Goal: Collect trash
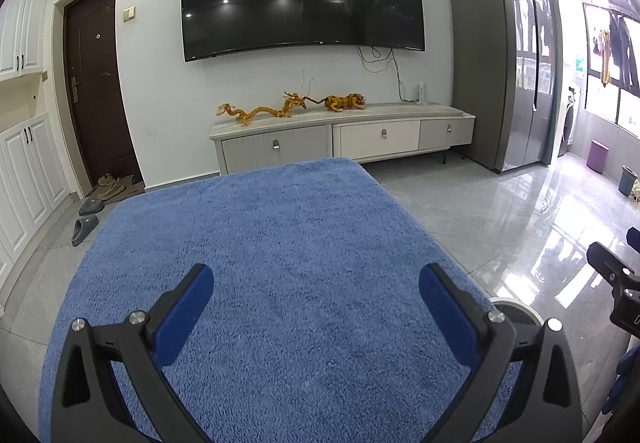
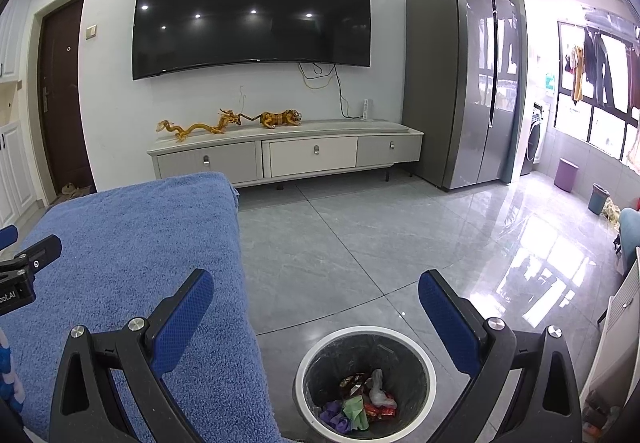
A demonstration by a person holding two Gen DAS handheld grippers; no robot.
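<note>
Item: trash bin (image 2: 365, 383). Round, white-rimmed, dark-lined; stands on the grey tile floor (image 2: 360, 243) just beside the right edge of the bench. Contents: crumpled wrappers (image 2: 362, 399) in purple, green, red and clear film, lying at the bottom.

Item: bench, draped in a blue towel (image 1: 260, 263). No loose trash is seen on its visible surface in either view.

Item: left gripper (image 1: 316, 307). Held over the towel; jaws are spread wide, nothing between them.

Item: right gripper (image 2: 316, 307). Held above the floor and bin mouth; jaws are spread wide and empty.

Status, judged: collection appears at or near its end, since the wrappers are already in the bin and nothing is gripped.

Handling note for the step in hand: the towel's near corners and the floor around the bin, partly hidden by the grippers, are best checked before the task is counted finished. If a remaining scrap is found, it should be pinched at its bulk, not at a loose edge, carried over the rim and released only when centred above the opening, so that light film is not dropped onto the floor.
</note>
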